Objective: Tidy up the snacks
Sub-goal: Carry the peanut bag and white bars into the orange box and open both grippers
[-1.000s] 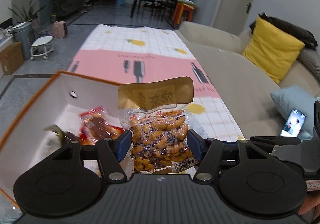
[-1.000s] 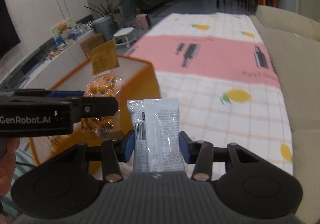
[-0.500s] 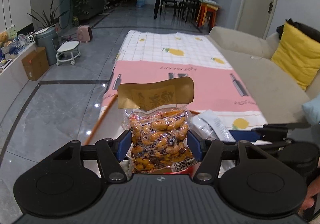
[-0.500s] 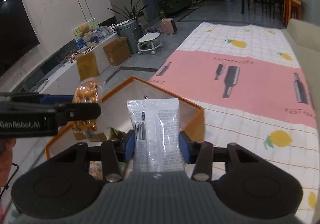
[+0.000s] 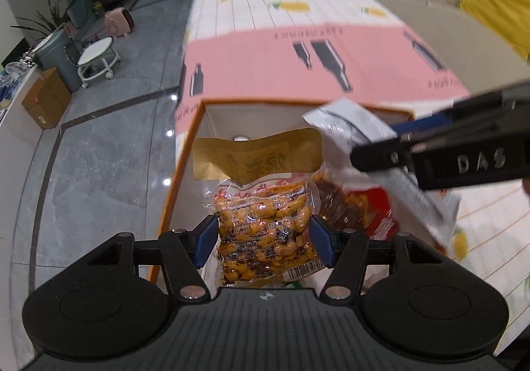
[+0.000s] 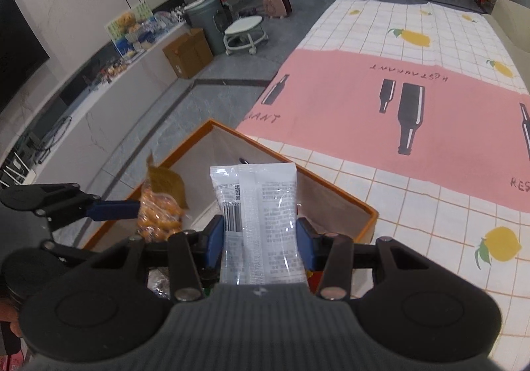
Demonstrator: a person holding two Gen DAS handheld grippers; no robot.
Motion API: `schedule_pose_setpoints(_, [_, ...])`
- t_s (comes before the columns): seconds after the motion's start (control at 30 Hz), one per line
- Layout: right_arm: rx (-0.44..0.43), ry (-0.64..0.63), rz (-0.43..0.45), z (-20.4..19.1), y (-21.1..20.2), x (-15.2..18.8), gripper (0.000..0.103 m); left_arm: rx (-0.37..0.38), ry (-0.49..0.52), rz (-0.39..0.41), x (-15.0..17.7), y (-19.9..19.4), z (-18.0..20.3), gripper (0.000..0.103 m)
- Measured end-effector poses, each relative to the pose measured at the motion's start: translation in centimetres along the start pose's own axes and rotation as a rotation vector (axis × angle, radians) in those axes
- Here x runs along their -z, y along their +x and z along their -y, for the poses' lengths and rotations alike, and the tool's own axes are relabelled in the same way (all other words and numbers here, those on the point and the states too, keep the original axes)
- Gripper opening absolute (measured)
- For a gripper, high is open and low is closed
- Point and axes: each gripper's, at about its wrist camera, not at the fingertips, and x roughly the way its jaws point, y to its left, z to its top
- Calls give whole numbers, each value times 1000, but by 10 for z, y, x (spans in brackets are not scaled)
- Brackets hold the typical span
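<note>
Clear vacuum pack of orange-yellow peanuts with a tan paper header (image 5: 265, 232) is clamped between the blue fingers (image 5: 206, 240) of the left gripper (image 5: 265, 240). Fingers are closed to pack width, pressing its two side edges about mid-height. Pack stands upright, header up, barcode end down by the gripper body. It hangs over the near end of the white-lined open box with orange rim (image 5: 185, 152), above the rim, not resting on anything visible.

White-and-clear plastic snack pouch with printed text and barcode (image 6: 260, 222) is gripped the same way in the right gripper (image 6: 260, 240): blue fingers (image 6: 214, 243) squeezed on both side edges near its lower half, pouch upright, top seal up. It also hangs over the box (image 6: 331, 185), right of the peanut pack (image 6: 159, 212).

From the left wrist view the pouch (image 5: 381, 165) and right gripper (image 5: 437, 159) come in from the right, tilted, just beside the peanut header; touching or not, can't tell.

In the box under both packs: a red packet with dark reddish-brown contents (image 5: 351, 208), partly hidden.

Box sits at the edge of the tabletop on a pink-and-white checked cloth with lemon and bottle prints (image 6: 381, 106). Grey tiled floor (image 5: 109, 146) is to the left.
</note>
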Motion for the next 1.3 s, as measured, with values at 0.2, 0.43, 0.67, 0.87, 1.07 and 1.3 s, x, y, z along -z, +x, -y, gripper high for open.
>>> schedule_pose_setpoints(0.2, [-1, -5, -30, -4, 22, -11, 45, -21, 53, -28, -1, 12, -1, 69])
schedule_pose_setpoints(0.43, [34, -9, -92, -13, 48, -19, 45, -92, 165, -55, -3, 26, 7, 69])
schedule_pose_setpoints(0.67, [78, -14, -149, -15, 66, -13, 45, -123, 210, -69, -2, 39, 9, 69])
schedule_pose_setpoints(0.87, [94, -2, -173, -13, 72, -10, 45, -153, 280, -72, -1, 53, 16, 69])
schedule_pose_setpoints(1.07, [92, -14, -194, -14, 76, -8, 45, -146, 255, -70, 3, 57, 18, 73])
schedule_pose_setpoints(1.3, [89, -16, -222, -16, 80, -8, 47, -136, 200, -37, -1, 32, 7, 83])
